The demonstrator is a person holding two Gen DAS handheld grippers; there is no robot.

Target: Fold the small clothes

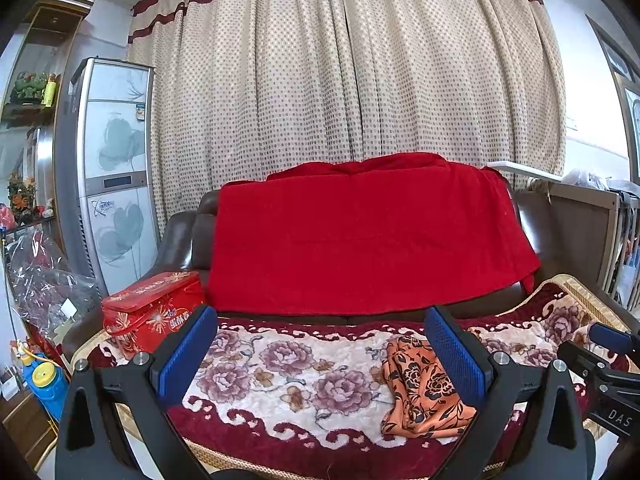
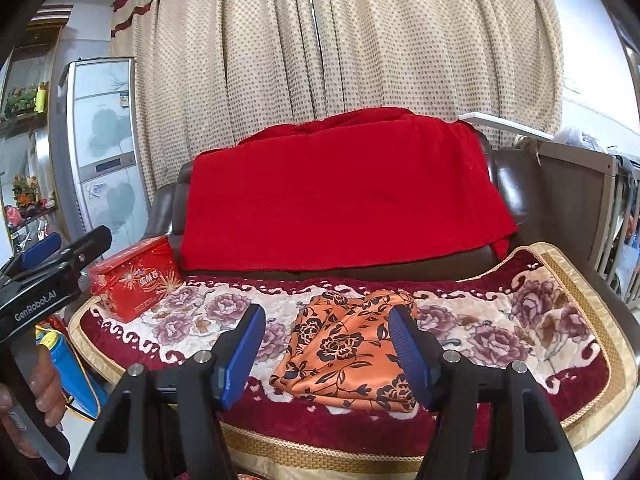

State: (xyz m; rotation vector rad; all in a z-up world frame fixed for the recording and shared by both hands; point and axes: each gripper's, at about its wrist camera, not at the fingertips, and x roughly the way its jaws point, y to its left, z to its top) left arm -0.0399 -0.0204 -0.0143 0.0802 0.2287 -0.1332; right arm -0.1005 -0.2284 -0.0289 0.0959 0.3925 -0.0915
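Orange floral garment lies crumpled on the flowered cushion cover of the sofa seat, toward my near edge. I have the right tongs standing wide apart just above it, pads clear of the cloth, gripping nothing. My left tongs are also spread wide and empty, hovering over the bare cover with the garment beside their right finger. A red gift box sits at the seat's left end; a red blanket drapes the backrest.
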